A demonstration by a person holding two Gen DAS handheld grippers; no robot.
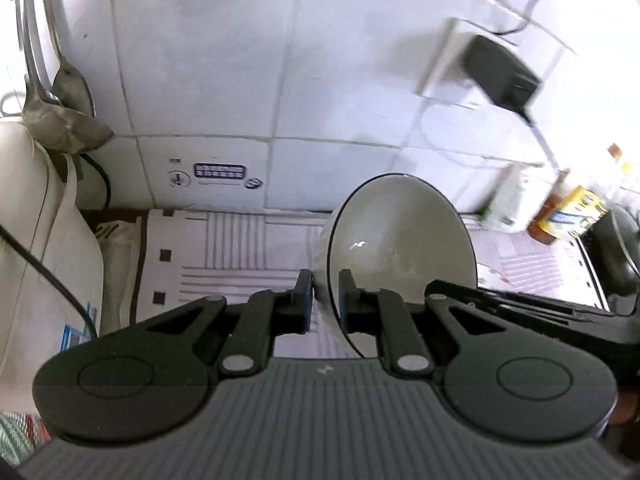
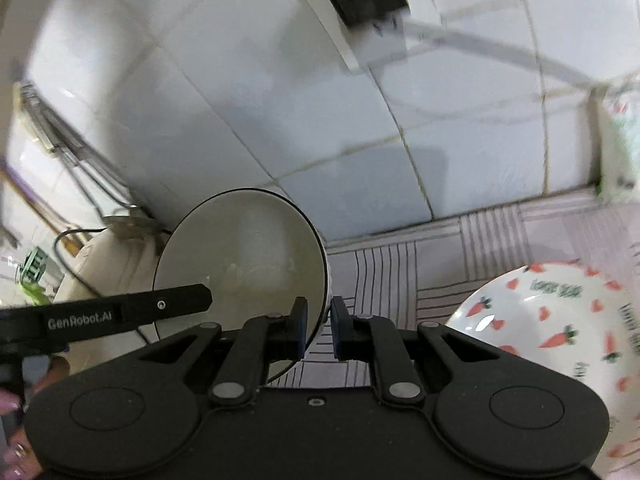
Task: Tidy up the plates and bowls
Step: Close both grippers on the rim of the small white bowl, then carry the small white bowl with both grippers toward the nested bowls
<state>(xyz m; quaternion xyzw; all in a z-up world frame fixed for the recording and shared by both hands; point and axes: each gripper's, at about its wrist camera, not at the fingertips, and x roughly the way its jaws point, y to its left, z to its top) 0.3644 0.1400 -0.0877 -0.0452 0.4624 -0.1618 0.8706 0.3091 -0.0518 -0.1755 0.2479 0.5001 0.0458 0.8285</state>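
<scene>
A white bowl with a thin black rim (image 1: 404, 240) is held tilted on its side above the counter. My left gripper (image 1: 325, 300) is shut on its rim, one finger inside and one outside. The same bowl (image 2: 244, 256) shows in the right wrist view, where my right gripper (image 2: 319, 330) is shut on the opposite side of its rim. The left gripper's body (image 2: 120, 314) reaches in from the left there. A white bowl with carrot prints (image 2: 560, 332) sits low at the right.
A striped mat (image 1: 240, 256) covers the counter below a white tiled wall (image 1: 240, 60). A cream appliance (image 1: 36, 240) with a cord stands at the left, ladles (image 1: 60, 112) hanging above it. A black adapter (image 1: 500, 72) is plugged into the wall. Bottles and packets (image 1: 568, 208) stand at the right.
</scene>
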